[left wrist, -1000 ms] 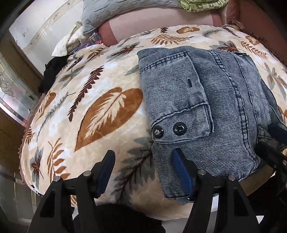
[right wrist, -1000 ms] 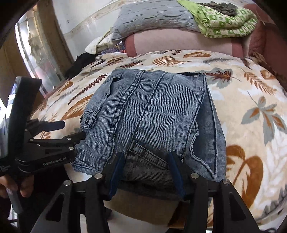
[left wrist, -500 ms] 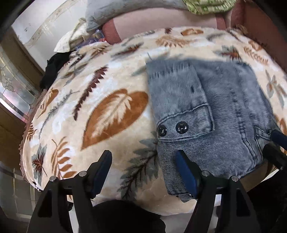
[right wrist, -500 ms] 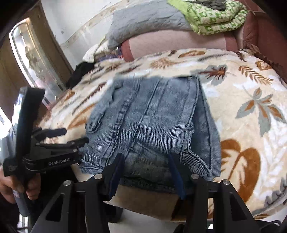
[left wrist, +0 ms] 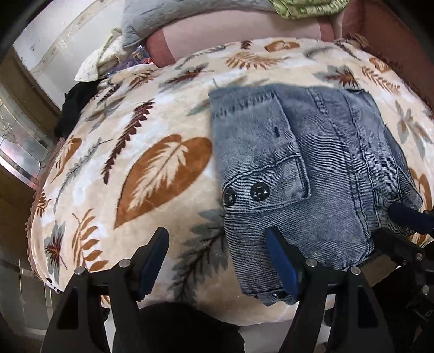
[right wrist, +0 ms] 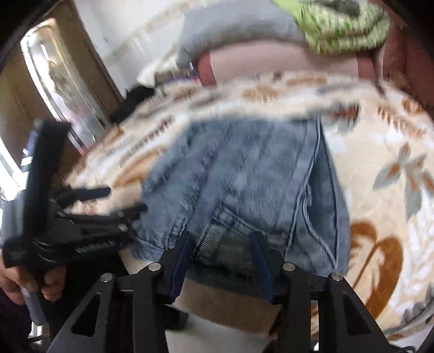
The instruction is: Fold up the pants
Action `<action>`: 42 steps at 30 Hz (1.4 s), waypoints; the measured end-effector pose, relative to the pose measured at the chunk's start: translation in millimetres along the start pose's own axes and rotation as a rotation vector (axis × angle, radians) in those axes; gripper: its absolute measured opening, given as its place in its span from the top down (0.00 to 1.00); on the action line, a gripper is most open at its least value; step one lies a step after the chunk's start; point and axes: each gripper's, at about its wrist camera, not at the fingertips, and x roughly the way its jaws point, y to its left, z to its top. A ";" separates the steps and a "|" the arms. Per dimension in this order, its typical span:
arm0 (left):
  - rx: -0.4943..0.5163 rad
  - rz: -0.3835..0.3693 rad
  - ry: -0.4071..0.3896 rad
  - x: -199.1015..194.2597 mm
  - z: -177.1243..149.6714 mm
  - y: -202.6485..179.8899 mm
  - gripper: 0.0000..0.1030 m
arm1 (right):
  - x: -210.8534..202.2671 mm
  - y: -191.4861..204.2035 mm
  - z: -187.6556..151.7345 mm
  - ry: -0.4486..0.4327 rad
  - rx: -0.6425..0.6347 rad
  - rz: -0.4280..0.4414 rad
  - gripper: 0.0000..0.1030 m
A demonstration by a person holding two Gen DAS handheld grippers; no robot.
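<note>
A cream blanket (left wrist: 162, 168) printed with brown and grey leaves covers the bed, with a grey pillow (left wrist: 190, 16) and a green quilt (right wrist: 344, 24) piled at its far end. The folded denim pants (left wrist: 312, 168) lie near the bed's front edge. The left claw (left wrist: 217, 260) stands wide, one pad over the pants' corner, the other over blanket. The right claw (right wrist: 222, 266), jaws just narrowing, straddles the pants' near edge; blur hides whether its pads press the cloth.

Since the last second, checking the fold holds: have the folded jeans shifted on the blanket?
No. The folded jeans sit beside the same brown leaf as before.
</note>
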 end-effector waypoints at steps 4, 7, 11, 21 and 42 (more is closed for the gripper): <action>-0.013 -0.009 -0.001 -6.5 6.4 7.3 0.27 | -17.3 -13.6 7.7 -0.048 0.090 0.083 0.54; -0.052 -0.005 -0.030 -15.4 15.5 18.0 0.27 | -25.0 -23.6 17.5 -0.101 0.141 0.077 0.54; -0.066 0.009 -0.055 -18.3 35.8 22.4 0.27 | -28.4 -31.9 37.0 -0.154 0.158 0.028 0.54; -0.026 0.062 0.017 23.4 70.1 5.1 0.27 | 11.5 -53.4 84.7 -0.117 0.224 0.079 0.54; -0.033 -0.049 -0.008 -3.7 39.3 9.9 0.27 | 5.4 -124.7 58.4 -0.090 0.496 0.229 0.55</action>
